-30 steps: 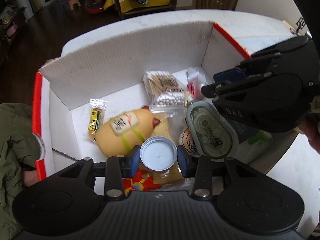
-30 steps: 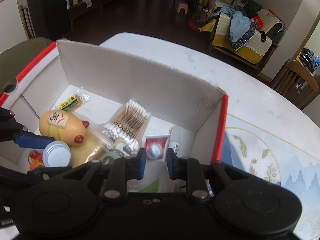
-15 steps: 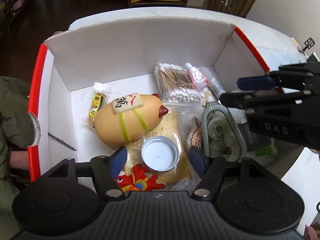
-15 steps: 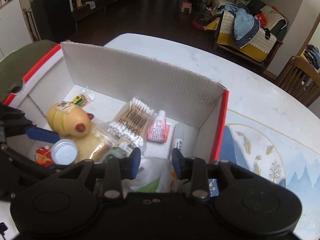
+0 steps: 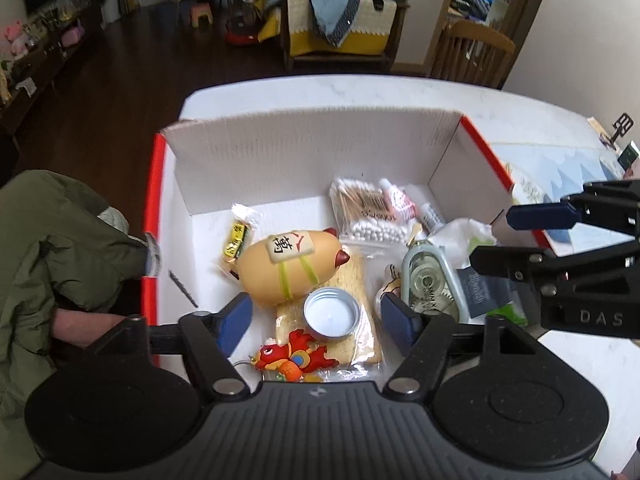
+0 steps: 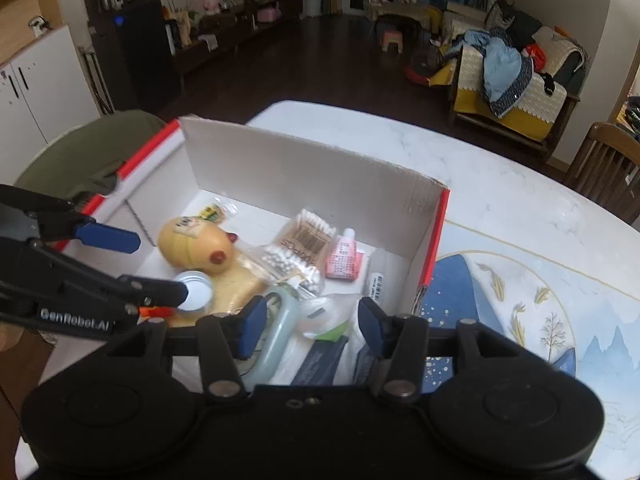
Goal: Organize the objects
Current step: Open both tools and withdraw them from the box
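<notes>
Directly between left tool [image 5: 316, 322] fingers: tealight [image 5: 331, 312].

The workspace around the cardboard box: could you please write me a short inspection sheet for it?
Surface: white marble table with a blue illustrated mat.
Job's things: open cardboard box holding tealight, yellow toy, cotton swabs, tape dispenser, red dragon charm, small pink bottle.
Clutter: plastic bag at the box's right end.
Grippers: left gripper open above the tealight; right gripper open, empty.
Cables: nothing seen.
Surroundings: wooden chair, sofa with clothes, dark floor.
</notes>
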The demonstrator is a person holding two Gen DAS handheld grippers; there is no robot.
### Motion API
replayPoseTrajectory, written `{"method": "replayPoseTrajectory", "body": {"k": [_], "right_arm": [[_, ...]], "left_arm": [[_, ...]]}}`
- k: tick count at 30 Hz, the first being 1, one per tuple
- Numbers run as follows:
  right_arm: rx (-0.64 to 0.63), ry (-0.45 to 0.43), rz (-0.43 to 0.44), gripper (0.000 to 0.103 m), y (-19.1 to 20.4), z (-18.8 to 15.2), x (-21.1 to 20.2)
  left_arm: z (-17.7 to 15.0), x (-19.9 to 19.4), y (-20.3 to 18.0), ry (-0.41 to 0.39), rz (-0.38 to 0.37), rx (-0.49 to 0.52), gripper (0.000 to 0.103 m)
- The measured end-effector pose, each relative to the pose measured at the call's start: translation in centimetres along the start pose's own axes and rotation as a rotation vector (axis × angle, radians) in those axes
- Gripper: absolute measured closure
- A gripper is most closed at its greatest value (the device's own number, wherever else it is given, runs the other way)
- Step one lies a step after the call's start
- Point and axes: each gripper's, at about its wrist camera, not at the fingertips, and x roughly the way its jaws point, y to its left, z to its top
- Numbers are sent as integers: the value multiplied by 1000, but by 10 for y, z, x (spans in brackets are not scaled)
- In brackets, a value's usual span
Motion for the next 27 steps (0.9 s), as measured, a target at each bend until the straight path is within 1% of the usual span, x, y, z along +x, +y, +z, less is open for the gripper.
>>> {"method": "replayPoseTrajectory", "body": {"k": [4,9,13,14,15,17,19,20,25,27], "right_arm": [[-7,-36,15,50,3,-5,-17],[-12,-90,35,39,6,-14,-37],[-10,-123,49,38,8,-21,-50],[-9,-135,51,35,9,-23,-54],[-9,-150,54,30,10,-26,-58],[-9,-174,60,24,10,-30,-65],[0,-188,71,20,10,-36,-71],[8,-195,78,18,9,-38,-74],[23,-243,93,9,8,-48,-86],[21,-266,94,5,8,-52,-92]], "left_arm": [[-3,-19,-4,-58,4,13,27],[-10,-40,-10,-113,7,22,27],[-17,-54,-14,-169,5,31,27],[-20,-57,-15,-180,4,34,27],[-22,-61,-15,-190,3,36,27],[-26,-66,-16,-213,4,32,27],[-30,-70,-17,-227,0,25,25],[-32,-72,-17,-234,-3,18,21],[-42,-79,-18,-271,-1,-16,19],[-47,-83,-17,-284,-3,-29,13]]}}
